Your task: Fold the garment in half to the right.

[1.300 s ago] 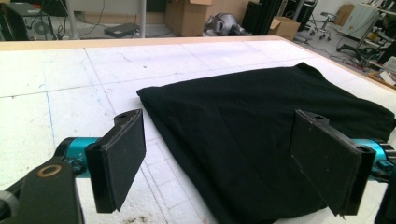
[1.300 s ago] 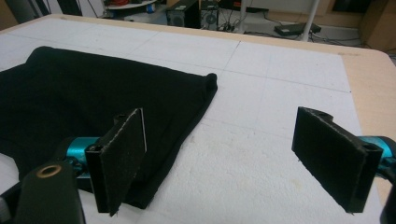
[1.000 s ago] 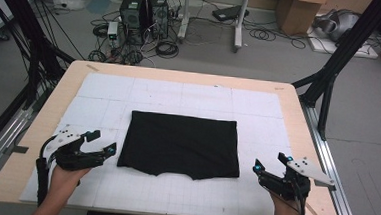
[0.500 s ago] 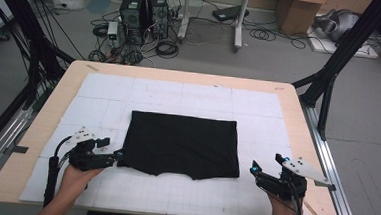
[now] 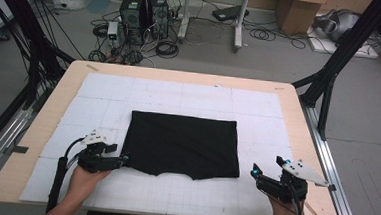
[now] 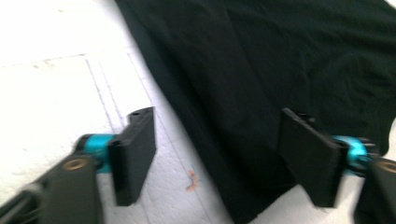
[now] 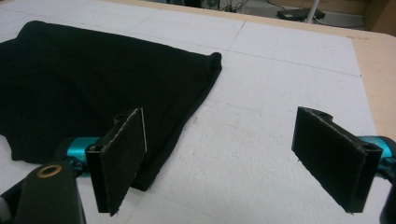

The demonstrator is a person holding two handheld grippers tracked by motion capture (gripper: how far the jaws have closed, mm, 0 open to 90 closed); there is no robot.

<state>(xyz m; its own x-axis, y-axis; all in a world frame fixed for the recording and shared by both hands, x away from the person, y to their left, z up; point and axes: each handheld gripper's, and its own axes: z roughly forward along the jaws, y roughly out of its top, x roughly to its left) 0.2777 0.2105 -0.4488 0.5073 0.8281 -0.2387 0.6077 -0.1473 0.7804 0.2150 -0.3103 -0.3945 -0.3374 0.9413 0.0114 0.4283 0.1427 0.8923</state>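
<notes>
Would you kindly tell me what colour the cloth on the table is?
Plain black, no pattern; the cloth shows best in the high view.

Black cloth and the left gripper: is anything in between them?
Nothing visible is. The left gripper sits right at the near left corner of the black cloth, jaws open across its edge, with bare white mat beside it.

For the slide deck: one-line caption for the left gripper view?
Open left gripper straddling the near edge of a black cloth on the white mat.
</notes>
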